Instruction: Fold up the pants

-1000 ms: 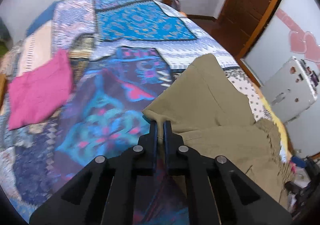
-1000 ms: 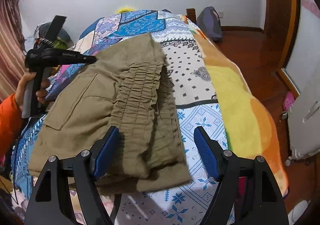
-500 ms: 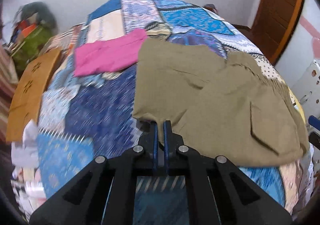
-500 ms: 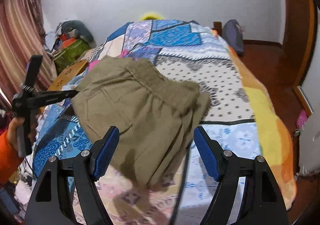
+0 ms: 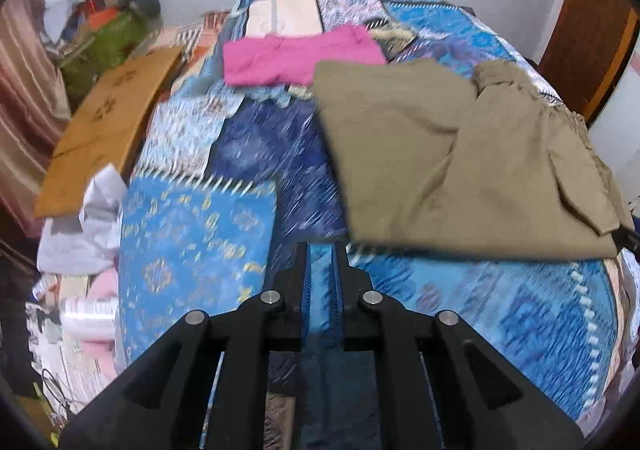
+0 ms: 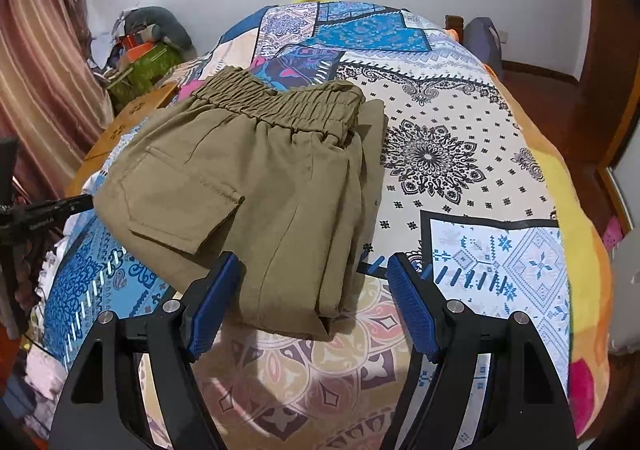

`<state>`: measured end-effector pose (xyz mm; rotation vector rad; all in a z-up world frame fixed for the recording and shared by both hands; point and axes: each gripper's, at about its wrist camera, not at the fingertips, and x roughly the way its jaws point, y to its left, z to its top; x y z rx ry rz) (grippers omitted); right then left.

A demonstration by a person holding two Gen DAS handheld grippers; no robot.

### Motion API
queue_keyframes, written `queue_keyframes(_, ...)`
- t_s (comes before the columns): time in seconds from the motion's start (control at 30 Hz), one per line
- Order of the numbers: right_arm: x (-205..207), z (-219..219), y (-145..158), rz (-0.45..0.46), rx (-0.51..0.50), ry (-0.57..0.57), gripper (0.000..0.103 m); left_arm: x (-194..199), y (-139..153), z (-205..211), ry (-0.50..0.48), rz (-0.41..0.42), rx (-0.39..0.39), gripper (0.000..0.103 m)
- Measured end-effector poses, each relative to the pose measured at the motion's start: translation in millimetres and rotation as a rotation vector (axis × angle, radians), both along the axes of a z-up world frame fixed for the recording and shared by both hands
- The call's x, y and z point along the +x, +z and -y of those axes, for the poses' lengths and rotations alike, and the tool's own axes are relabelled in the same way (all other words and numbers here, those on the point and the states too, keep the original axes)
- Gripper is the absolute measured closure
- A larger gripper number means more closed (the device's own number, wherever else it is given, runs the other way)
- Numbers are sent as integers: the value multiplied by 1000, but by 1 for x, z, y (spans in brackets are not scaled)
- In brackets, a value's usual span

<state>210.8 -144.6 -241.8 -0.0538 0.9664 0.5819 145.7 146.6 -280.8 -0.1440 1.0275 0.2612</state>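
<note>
The olive pants (image 6: pixel 256 178) lie folded into a compact stack on the patchwork bedspread (image 6: pixel 460 154), elastic waistband at the far end, a flap pocket on top. In the left wrist view the pants (image 5: pixel 452 154) lie to the right. My left gripper (image 5: pixel 321 250) has its fingers a narrow gap apart with nothing between them, just off the pants' near edge. It shows in the right wrist view (image 6: pixel 86 202) at the stack's left edge. My right gripper (image 6: pixel 314 270) is open and empty, its blue pads on either side of the stack's near end.
A folded pink garment (image 5: pixel 296 56) lies beyond the pants. A wooden board (image 5: pixel 108 126) and a pile of bags (image 5: pixel 112 26) stand beside the bed on the left. A white appliance (image 5: pixel 616 138) is at the right, with a wooden door behind.
The left gripper carried the pants' edge across, let go of it and drew back; its fingers have parted slightly. The pants now rest folded on the bed. The right gripper stayed open.
</note>
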Motion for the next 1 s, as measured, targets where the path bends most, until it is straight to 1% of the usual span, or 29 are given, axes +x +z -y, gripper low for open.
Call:
queue_keyframes(0.03, 0, 1, 5, 7, 0, 2, 31, -4, 2, -6, 8, 5, -21, 93)
queue_keyframes(0.13, 1, 0, 20, 52, 12, 3, 31, -6, 22, -8, -16, 55, -6, 93)
queue_keyframes(0.2, 5, -3, 28, 70, 26, 7, 31, -1, 43, 0, -74, 114, -6, 93)
queue_keyframes(0.3, 13, -14, 41, 111, 40, 34, 31, 12, 66, 18, -165, 169, -20, 93)
queue_keyframes(0.37, 18, -25, 46, 130, 48, 61, 31, 25, 78, 35, -239, 198, -54, 93)
queue_keyframes(0.43, 23, -38, 47, 138, 63, 100, 31, 42, 81, 51, -312, 206, -94, 93)
queue_keyframes(0.47, 25, -42, 47, 136, 69, 117, 36, 49, 81, 58, -339, 202, -109, 93)
queue_keyframes(0.5, 29, -47, 45, 125, 73, 137, 43, 59, 77, 67, -375, 192, -123, 93)
queue_keyframes(0.53, 33, -55, 41, 103, 78, 166, 46, 68, 74, 74, -405, 182, -125, 93)
queue_keyframes(0.6, 38, -64, 35, 79, 85, 197, 56, 83, 63, 86, -456, 156, -118, 93)
queue_keyframes(0.67, 42, -71, 27, 59, 70, 220, 59, 100, 48, 90, -475, 113, -120, 93)
queue_keyframes(0.77, 50, -79, 8, 24, 12, 239, 60, 121, 22, 85, -433, 45, -89, 93)
queue_keyframes(0.8, 54, -80, -1, -9, 2, 248, 60, 125, 14, 83, -420, 30, -91, 93)
queue_keyframes(0.83, 57, -78, -7, -25, 7, 245, 61, 127, 10, 80, -414, 24, -105, 93)
queue_keyframes(0.9, 58, -73, -7, -27, 20, 245, 62, 128, 6, 73, -401, 29, -142, 93)
queue_keyframes(1.0, 56, -73, -4, -24, 5, 248, 62, 123, 7, 78, -411, 35, -105, 93)
